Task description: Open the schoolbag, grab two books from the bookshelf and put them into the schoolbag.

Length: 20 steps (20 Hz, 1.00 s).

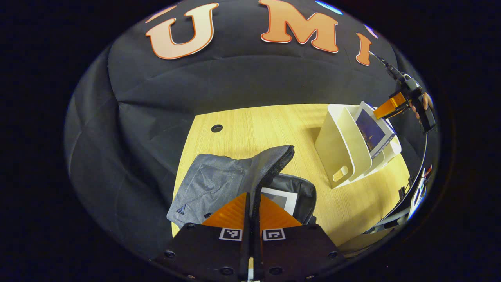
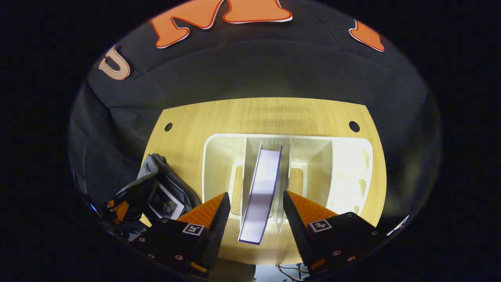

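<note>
A grey fabric schoolbag (image 1: 219, 184) lies open on the pale wooden desk (image 1: 254, 129). The left tool (image 1: 251, 213) has its fingers pressed together on the raised edge of the bag's flap, holding it up. Just beyond that tool, inside the bag, a white-bordered book (image 1: 282, 199) already rests. Further off, the right tool (image 2: 253, 207) hovers over a cream plastic bookshelf (image 2: 344, 172), fingers spread apart on either side of an upright book with a blue cover and white pages (image 2: 261, 188), not touching it. That book stands in the shelf's middle compartment.
</note>
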Available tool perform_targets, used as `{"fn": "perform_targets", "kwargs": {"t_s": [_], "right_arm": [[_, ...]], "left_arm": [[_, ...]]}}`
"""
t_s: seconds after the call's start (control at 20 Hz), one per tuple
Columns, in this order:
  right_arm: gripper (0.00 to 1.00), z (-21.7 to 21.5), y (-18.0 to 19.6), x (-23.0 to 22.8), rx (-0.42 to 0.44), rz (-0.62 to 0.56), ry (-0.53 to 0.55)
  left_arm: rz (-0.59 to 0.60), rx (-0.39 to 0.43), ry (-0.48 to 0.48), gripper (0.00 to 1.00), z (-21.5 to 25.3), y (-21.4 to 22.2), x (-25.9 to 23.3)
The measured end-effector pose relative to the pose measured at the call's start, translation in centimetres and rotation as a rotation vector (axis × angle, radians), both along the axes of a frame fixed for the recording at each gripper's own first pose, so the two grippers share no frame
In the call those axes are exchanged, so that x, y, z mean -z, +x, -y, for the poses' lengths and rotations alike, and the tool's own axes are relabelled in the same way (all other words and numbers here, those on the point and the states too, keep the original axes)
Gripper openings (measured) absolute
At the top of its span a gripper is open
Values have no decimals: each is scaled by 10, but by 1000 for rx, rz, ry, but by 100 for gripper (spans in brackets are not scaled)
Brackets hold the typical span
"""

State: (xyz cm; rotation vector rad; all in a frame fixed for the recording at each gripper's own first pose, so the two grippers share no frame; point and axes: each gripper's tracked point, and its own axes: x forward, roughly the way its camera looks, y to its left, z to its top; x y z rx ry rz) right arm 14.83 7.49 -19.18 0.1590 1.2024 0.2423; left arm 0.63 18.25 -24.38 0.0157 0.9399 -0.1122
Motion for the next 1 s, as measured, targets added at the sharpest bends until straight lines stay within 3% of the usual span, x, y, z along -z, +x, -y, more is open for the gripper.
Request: {"fn": "perform_targets", "kwargs": {"t_s": [0.05,0.1,0.15,0.45,0.6,0.65,0.7,0.75,0.85,0.9,0.95,1.0], "right_arm": [[75,0,4,6,3,-11,-4],[62,2,5,13,8,-28,-14],[66,2,7,19,12,-43,-18],[35,10,5,29,36,-72,-68],[32,13,-5,19,73,-79,-54],[39,15,-8,16,78,-72,-57],[31,17,-10,11,88,-58,-63],[30,21,-14,6,94,-47,-71],[31,24,-26,-5,125,-33,-69],[30,25,-33,-10,147,-31,-61],[30,26,-41,-14,163,-32,-53],[30,28,-49,-17,185,-32,-51]], "left_arm": [[-5,-8,1,5,0,0,1],[-8,-12,4,5,0,-2,1],[-11,-18,9,5,0,-2,1],[-17,-39,14,5,7,-2,4],[-18,-18,5,5,11,-5,5],[-17,-9,2,5,12,-9,5],[-18,1,-3,5,11,-10,6],[-15,9,-5,9,10,-9,7],[-12,39,-13,5,8,-9,6],[-12,57,-18,9,8,-8,7],[-9,78,-20,5,7,-9,7],[-8,96,-23,9,6,-8,8]]}}
